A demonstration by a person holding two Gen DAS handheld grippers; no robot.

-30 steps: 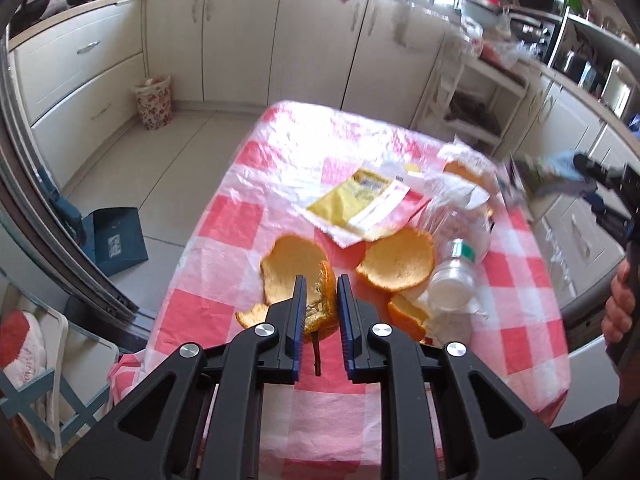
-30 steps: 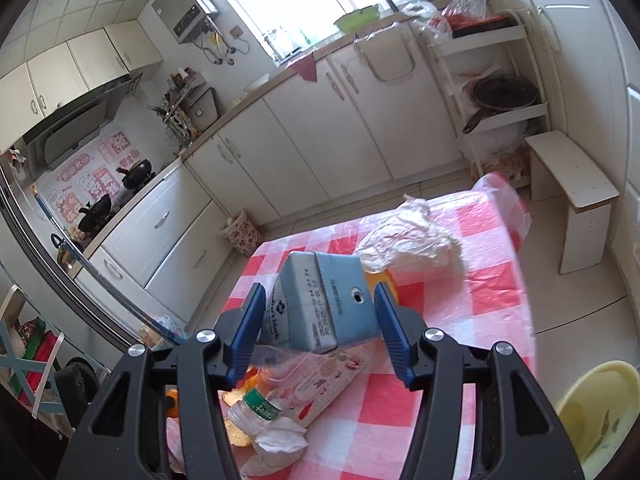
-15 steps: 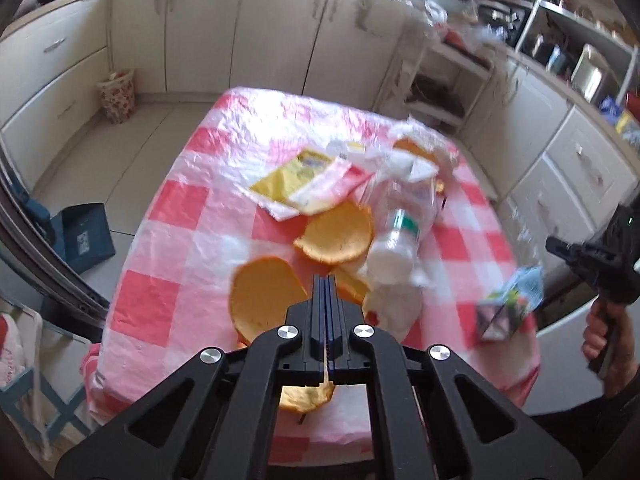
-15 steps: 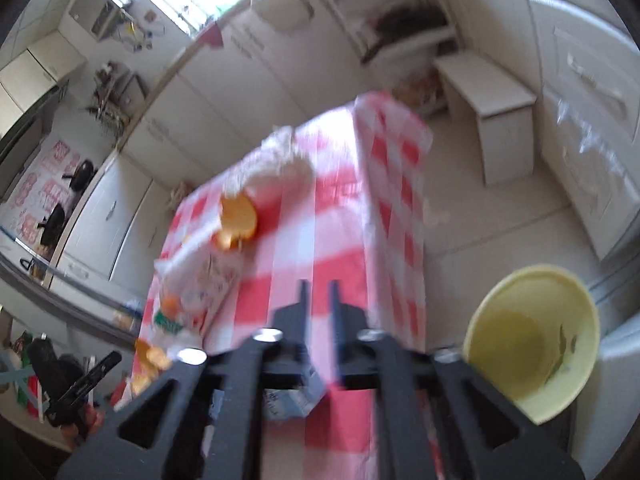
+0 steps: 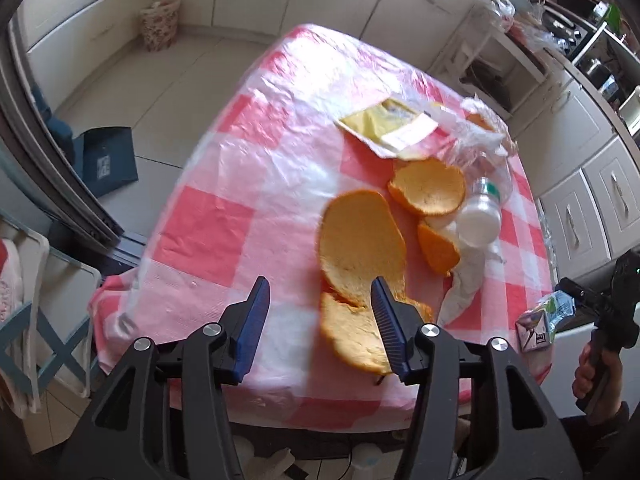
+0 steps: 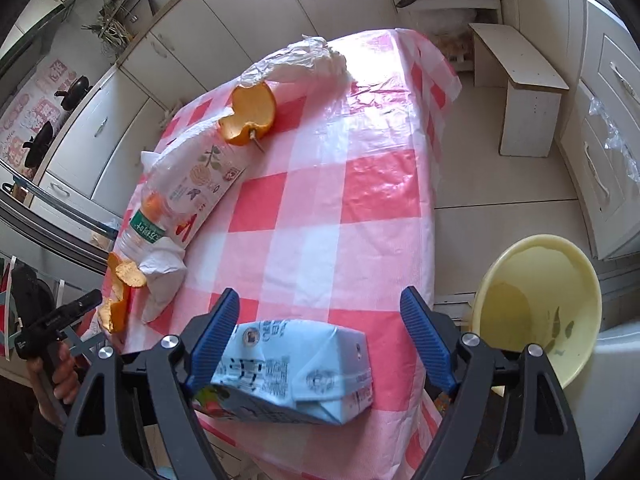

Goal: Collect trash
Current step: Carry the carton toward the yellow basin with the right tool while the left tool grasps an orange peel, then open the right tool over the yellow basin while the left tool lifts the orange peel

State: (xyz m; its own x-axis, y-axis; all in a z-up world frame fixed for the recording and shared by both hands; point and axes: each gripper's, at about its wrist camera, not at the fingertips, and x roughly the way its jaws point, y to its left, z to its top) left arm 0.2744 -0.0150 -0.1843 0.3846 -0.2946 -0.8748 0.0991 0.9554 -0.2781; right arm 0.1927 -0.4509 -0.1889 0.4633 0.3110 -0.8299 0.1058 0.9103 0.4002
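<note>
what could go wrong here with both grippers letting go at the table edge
1. The right gripper is opening with the blue carton loose between its jaws at the tablecloth's near edge; it may miss the yellow basin and hit the floor.
2. The left gripper is opening around the orange peel near the edge, which may slide off.

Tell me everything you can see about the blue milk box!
The milk carton is a light blue paper box with small print, round logos and a bit of colourful picture on its lower left corner. It looks creased and squashed, lying on its side, tilted. It sits between the fingers of the right gripper, whose jaws are opening. The left finger's blue pad touches it; the right pad is clear of it. Behind it is the pink checked tablecloth.
</note>
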